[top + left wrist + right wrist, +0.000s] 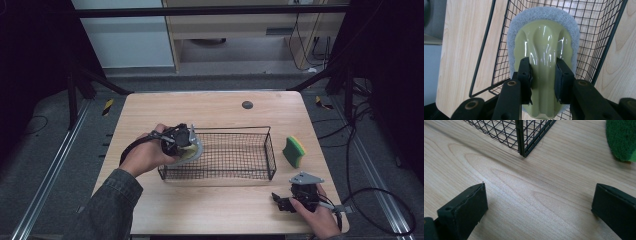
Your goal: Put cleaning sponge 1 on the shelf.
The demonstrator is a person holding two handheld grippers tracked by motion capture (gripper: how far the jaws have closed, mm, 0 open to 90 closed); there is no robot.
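Left gripper (543, 80): jaws clamped on scrubber (543, 47) handle, pad over wire basket (599, 30) left end. Right gripper (539, 207): jaws open, idle on desk (529, 185). Advised: lower clear of rim, release flat inside.

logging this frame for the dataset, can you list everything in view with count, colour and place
scrubber pad with handle: 1, pale green grip on a grey-white pad, clamped in the left gripper over the basket's left end
wire basket: 1, black, middle of the table
sponge: 1, yellow and green, on the table right of the basket
round disc: 1, dark, far side of the table top
table: 1, light wood
left gripper: 1, black, shut on the scrubber's handle
right gripper: 1, black, open, low over the table's near right corner
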